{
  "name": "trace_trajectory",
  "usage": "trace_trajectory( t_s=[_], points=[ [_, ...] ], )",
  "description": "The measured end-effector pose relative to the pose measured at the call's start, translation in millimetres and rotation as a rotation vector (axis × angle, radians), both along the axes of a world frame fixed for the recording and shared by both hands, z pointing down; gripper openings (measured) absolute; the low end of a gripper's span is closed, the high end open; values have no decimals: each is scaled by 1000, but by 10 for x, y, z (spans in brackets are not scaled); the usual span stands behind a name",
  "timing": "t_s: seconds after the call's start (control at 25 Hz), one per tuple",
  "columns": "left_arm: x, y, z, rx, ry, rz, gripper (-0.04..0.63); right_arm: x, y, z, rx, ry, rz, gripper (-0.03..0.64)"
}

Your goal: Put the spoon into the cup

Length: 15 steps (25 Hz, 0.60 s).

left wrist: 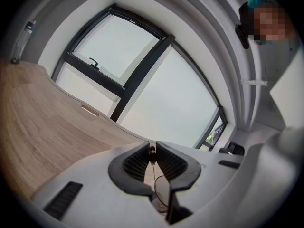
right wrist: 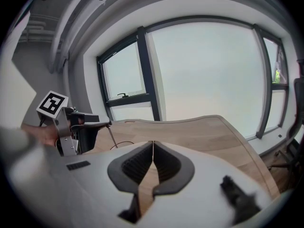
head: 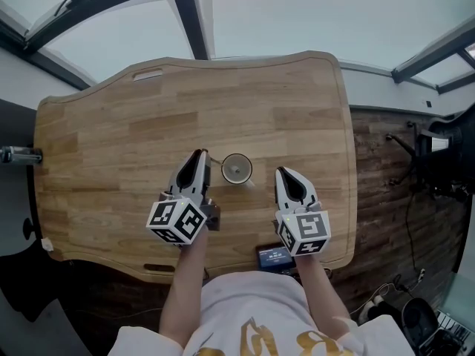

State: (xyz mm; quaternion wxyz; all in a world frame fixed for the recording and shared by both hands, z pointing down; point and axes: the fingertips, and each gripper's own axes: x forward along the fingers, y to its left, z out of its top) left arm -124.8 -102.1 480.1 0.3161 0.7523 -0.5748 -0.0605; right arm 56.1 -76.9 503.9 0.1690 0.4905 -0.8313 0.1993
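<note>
- Closest in, a small device with a lit screen [head: 274, 256] sits at the bench's [head: 111, 147] near edge, between the person's forearms.
- The right gripper [right wrist: 153, 144] has its jaws pressed together with nothing in them, hovering just right of the cup [head: 237, 168].
- The left gripper [left wrist: 152, 148] is clamped on the thin spoon [right wrist: 110, 133] handle, which slants down toward the cup's rim. Can't tell how far in it goes.
- The cup stands upright mid-bench, between both grippers.
- Big windows [right wrist: 209, 75] beyond the far edge.
</note>
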Motion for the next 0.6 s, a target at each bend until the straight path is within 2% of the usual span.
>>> trace_trajectory(
  t_s=[0.6],
  points=[
    [63,-8,89,-16,24,3,52,38,-28,82,-16,7,2,32]
  ],
)
